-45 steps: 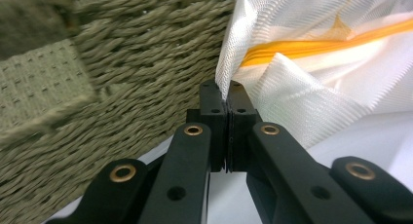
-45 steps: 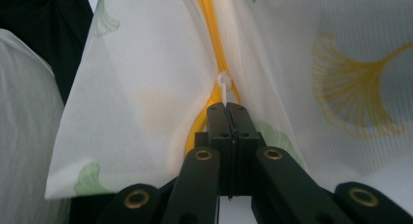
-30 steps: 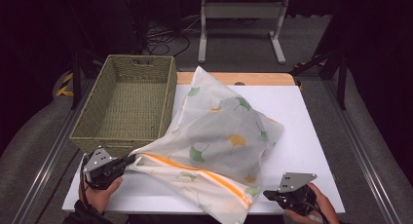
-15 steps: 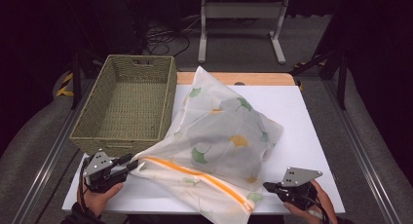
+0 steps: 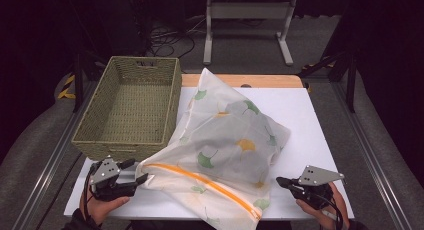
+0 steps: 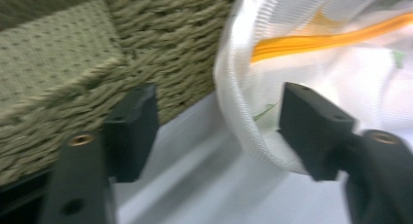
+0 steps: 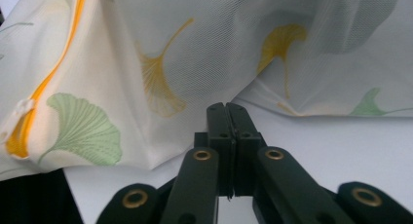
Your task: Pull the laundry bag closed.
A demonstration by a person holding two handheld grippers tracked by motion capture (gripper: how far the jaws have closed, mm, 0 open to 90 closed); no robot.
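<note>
At lower left, the spread left gripper (image 5: pixel 141 179) brackets the mesh bag's (image 5: pixel 235 145) corner; the right gripper (image 5: pixel 280 181), closed and empty, sits just beside its lower-right edge.

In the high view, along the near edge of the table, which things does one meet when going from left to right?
Left gripper → mesh bag with its orange zipper → right gripper.
</note>
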